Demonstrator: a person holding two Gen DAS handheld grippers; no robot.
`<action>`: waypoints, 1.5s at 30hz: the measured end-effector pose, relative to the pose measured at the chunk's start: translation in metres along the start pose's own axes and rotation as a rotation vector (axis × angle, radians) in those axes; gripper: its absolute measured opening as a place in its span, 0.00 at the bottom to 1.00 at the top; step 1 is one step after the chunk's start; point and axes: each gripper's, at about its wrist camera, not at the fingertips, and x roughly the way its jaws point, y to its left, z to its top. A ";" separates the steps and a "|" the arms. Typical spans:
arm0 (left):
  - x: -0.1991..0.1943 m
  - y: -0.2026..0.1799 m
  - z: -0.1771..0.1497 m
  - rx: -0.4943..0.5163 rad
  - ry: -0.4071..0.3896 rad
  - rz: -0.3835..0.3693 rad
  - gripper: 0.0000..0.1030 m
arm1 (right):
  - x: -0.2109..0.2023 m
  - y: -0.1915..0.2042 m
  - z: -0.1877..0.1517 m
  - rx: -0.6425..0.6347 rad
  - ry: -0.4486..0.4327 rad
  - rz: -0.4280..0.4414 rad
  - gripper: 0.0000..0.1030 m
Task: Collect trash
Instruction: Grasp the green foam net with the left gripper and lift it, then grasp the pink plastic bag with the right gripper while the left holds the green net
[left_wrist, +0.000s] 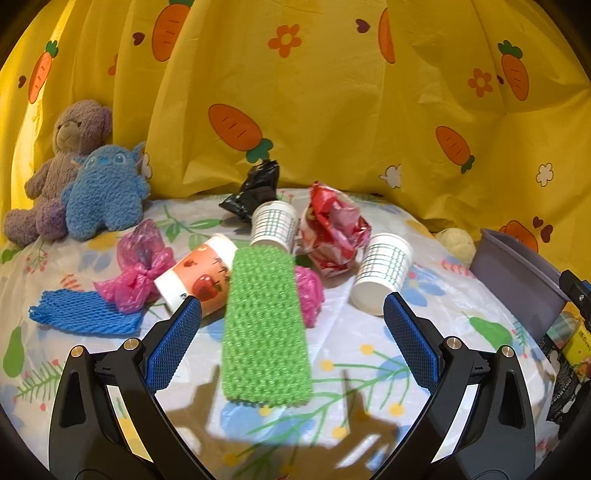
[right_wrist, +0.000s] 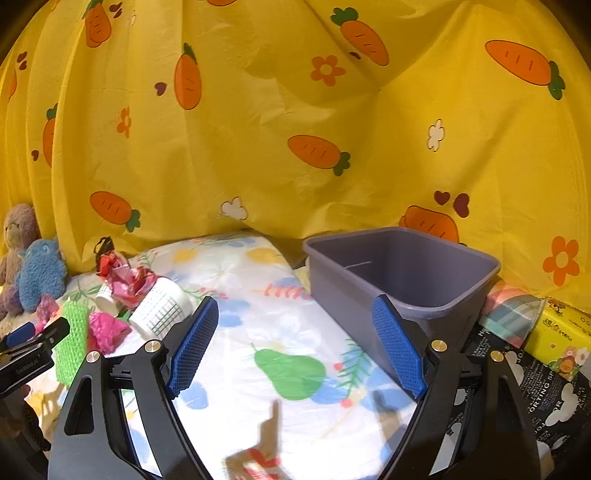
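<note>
Left wrist view: your left gripper (left_wrist: 291, 306) is spread wide, empty, green net (left_wrist: 264, 328) between its fingers at 12 o'clock. Your right gripper (right_wrist: 295, 314) is likewise released; bin (right_wrist: 402, 280) at 1 o'clock.

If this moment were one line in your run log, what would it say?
task: collect trash | left gripper: open, over green foam net | right gripper: open, holding nothing, beside grey bin | bin: nothing visible inside

Left gripper (left_wrist: 291, 310) and right gripper (right_wrist: 295, 314) fingers spread wide.
</note>
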 end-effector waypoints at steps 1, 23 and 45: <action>0.003 0.006 -0.002 -0.004 0.010 0.004 0.94 | 0.001 0.007 -0.001 -0.007 0.007 0.013 0.80; 0.037 0.050 -0.016 -0.177 0.231 -0.178 0.12 | 0.013 0.096 -0.016 -0.148 0.073 0.193 0.80; -0.029 0.113 0.003 -0.226 0.037 0.049 0.11 | 0.081 0.216 -0.025 -0.328 0.256 0.350 0.60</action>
